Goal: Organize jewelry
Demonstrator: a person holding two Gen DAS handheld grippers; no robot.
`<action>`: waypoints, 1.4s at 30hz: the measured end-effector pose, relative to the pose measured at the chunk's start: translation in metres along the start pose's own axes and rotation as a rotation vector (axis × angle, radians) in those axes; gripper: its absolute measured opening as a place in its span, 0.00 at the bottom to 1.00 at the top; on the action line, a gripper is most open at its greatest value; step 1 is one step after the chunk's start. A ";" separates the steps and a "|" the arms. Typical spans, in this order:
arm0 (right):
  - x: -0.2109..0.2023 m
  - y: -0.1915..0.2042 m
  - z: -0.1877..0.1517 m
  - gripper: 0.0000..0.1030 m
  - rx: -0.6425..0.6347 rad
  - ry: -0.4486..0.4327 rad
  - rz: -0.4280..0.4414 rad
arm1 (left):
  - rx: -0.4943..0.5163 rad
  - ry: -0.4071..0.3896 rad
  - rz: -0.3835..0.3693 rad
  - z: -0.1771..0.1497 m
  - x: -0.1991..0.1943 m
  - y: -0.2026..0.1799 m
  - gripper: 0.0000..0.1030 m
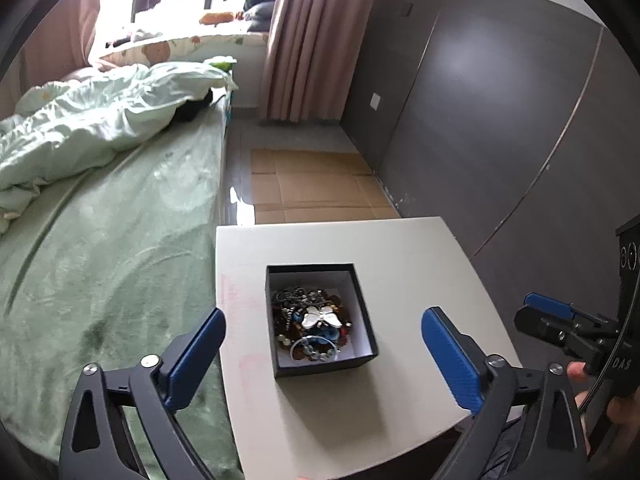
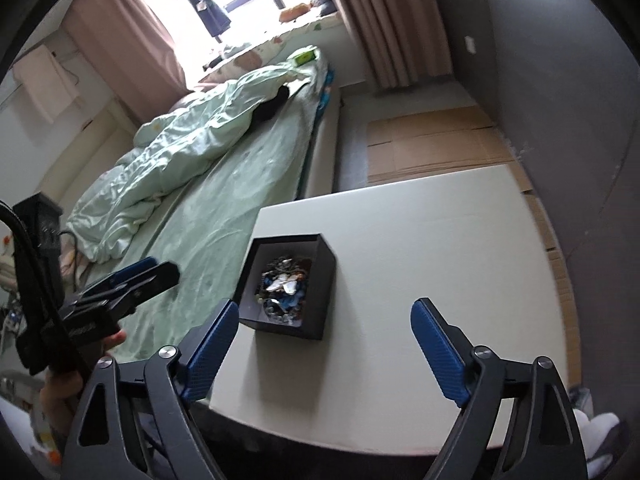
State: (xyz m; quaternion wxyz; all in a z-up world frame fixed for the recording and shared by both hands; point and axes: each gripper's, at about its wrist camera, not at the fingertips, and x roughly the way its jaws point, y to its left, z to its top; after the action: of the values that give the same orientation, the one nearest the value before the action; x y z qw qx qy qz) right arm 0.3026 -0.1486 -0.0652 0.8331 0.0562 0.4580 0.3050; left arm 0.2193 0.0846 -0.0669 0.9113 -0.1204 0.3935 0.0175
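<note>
A small black box (image 1: 366,332) with a white lining stands on a white table (image 1: 420,264). It holds a tangle of jewelry (image 1: 310,320): dark beads, blue pieces, a clear bead bracelet and a silver butterfly piece (image 1: 322,317) on top. My left gripper (image 1: 322,344) is open and empty, its blue pads either side of the box from above. In the right wrist view the box (image 2: 316,300) sits left of centre on the table (image 2: 440,240). My right gripper (image 2: 324,336) is open and empty, just in front of the box. The left gripper (image 2: 132,276) shows at left.
A bed with a green sheet (image 1: 104,260) and a rumpled quilt (image 1: 88,120) lies against the table's left side. Flattened cardboard (image 1: 316,184) covers the floor beyond the table. A dark grey wall (image 1: 500,100) runs along the right. The right gripper (image 1: 560,320) shows at the right edge.
</note>
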 end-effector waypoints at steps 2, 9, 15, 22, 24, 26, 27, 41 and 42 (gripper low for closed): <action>-0.012 -0.002 -0.002 0.90 0.005 -0.031 0.006 | 0.005 -0.030 0.001 -0.005 -0.010 -0.006 1.00; -0.037 -0.014 -0.018 1.00 0.013 -0.088 -0.015 | 0.008 -0.037 0.032 -0.035 -0.021 -0.009 1.00; -0.054 -0.020 -0.039 1.00 -0.030 -0.115 -0.008 | 0.033 -0.047 0.066 -0.066 -0.034 -0.006 1.00; -0.074 -0.017 -0.064 1.00 -0.076 -0.145 -0.009 | 0.051 -0.160 0.090 -0.089 -0.072 -0.009 1.00; -0.076 -0.015 -0.069 1.00 -0.088 -0.143 -0.015 | 0.054 -0.180 0.080 -0.095 -0.080 -0.008 1.00; -0.079 -0.013 -0.074 1.00 -0.097 -0.144 -0.013 | 0.043 -0.188 0.080 -0.100 -0.085 -0.005 1.00; -0.081 -0.012 -0.077 1.00 -0.103 -0.147 -0.015 | 0.037 -0.189 0.083 -0.102 -0.086 -0.002 1.00; -0.100 -0.007 -0.107 1.00 -0.118 -0.172 0.005 | 0.026 -0.293 0.093 -0.126 -0.119 0.000 1.00; -0.101 -0.008 -0.108 1.00 -0.112 -0.173 0.009 | 0.027 -0.293 0.091 -0.127 -0.120 0.001 1.00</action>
State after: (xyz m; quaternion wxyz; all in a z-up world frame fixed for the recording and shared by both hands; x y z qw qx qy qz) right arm 0.1804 -0.2316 -0.0568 0.8700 0.0375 0.3662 0.3279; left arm 0.0459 0.0631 -0.0642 0.9587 -0.0861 0.2615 0.0709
